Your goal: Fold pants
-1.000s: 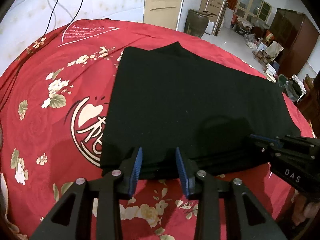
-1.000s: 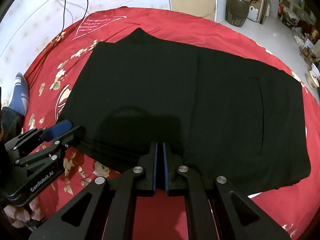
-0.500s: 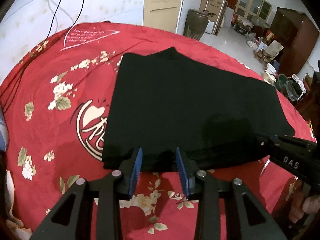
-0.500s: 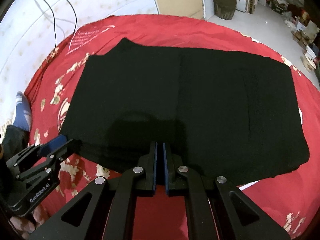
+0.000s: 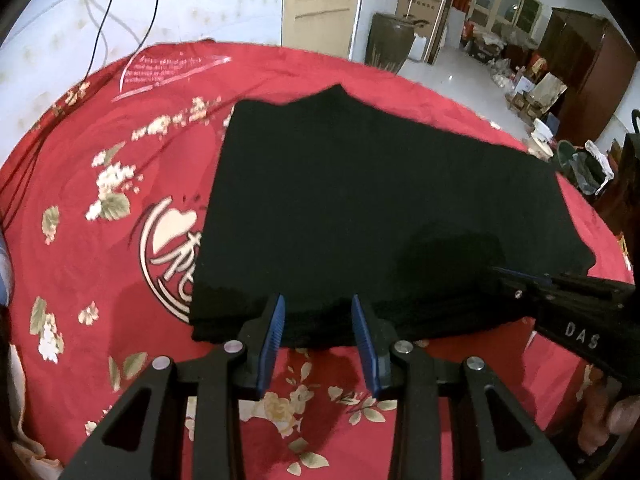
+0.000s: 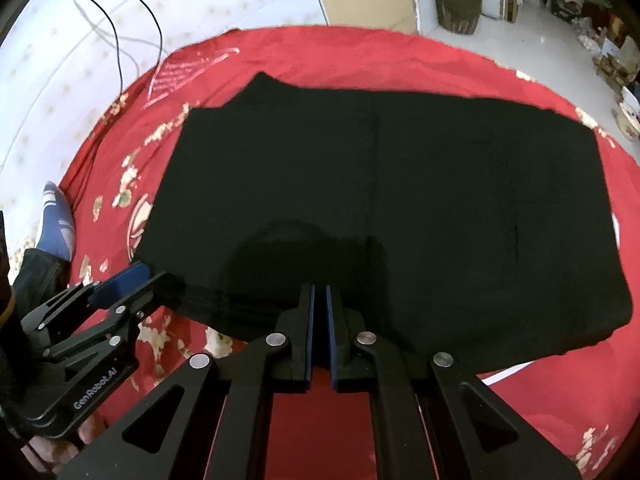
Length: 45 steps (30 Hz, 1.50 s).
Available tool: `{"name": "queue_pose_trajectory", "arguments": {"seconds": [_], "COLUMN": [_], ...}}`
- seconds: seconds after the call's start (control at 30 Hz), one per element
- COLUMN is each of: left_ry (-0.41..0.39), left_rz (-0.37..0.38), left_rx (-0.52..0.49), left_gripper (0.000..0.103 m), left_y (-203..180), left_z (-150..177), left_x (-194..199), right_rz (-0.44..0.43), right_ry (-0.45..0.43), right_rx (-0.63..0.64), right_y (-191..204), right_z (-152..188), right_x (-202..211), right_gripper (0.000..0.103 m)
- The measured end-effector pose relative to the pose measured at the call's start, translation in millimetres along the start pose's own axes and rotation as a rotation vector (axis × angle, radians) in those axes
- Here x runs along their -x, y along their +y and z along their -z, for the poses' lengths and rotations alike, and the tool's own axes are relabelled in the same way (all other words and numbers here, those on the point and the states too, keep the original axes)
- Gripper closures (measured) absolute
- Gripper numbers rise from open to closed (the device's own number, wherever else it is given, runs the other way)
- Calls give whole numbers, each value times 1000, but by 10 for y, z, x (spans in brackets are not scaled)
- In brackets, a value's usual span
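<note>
The black pants [image 5: 372, 208] lie folded flat on a red flowered cloth [image 5: 100, 264]; they also show in the right wrist view [image 6: 400, 200]. My left gripper [image 5: 318, 312] is open, its blue pads on either side of the near folded edge, holding nothing. It shows at the left in the right wrist view [image 6: 132, 280]. My right gripper [image 6: 319, 294] has its pads nearly together at the pants' near edge; whether cloth is pinched between them is hidden. It shows at the right in the left wrist view [image 5: 516, 278].
The red cloth [image 6: 520, 408] covers a round surface. Black cables [image 5: 108, 12] hang on the white wall behind. A brown jar [image 5: 386, 48], a wooden cabinet [image 5: 580, 72] and clutter stand on the floor to the far right. A socked foot [image 6: 56, 220] is at the left.
Both grippers have drawn back and up a little, so more of the pants and cloth shows. The left gripper stays open and the right stays nearly closed.
</note>
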<state>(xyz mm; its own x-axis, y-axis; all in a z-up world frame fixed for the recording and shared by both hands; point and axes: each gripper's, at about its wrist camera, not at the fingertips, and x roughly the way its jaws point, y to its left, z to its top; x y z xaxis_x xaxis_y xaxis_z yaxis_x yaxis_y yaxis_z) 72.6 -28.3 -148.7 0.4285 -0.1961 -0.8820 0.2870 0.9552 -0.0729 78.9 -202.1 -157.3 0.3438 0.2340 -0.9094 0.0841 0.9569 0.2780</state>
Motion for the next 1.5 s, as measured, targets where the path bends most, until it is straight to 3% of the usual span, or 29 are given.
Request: {"name": "queue_pose_trajectory", "arguments": {"seconds": [0.2,0.37,0.63,0.77,1.03,1.3,1.5], "left_ry": [6,31,53,22,-10,-3,-4], "left_rz": [0,15,19,28,44,49,37], "left_rx": [-14,-8,14,18,12,16,45], "left_gripper": [66,66,66,66,66,66,66], "left_y": [-7,35,53,47,21,29,138], "left_z": [41,76,150,114,44,45,38], "left_x": [6,-1,125,262,344,280,245], "right_rz": [-13,-41,-58,-61,-17,40,40], "right_ry": [10,9,-44,-91,-70,21,-82], "right_rx": [-96,-242,-416,-498,-767,-847,-838], "right_y": [-184,-523,-1039,-1239,-1573,-1680,-1695], "right_z": [5,-2,55,117,343,348,284], "right_x": [22,165,648,884,927,618,566], "right_gripper": [98,70,63,51,45,41,36]}}
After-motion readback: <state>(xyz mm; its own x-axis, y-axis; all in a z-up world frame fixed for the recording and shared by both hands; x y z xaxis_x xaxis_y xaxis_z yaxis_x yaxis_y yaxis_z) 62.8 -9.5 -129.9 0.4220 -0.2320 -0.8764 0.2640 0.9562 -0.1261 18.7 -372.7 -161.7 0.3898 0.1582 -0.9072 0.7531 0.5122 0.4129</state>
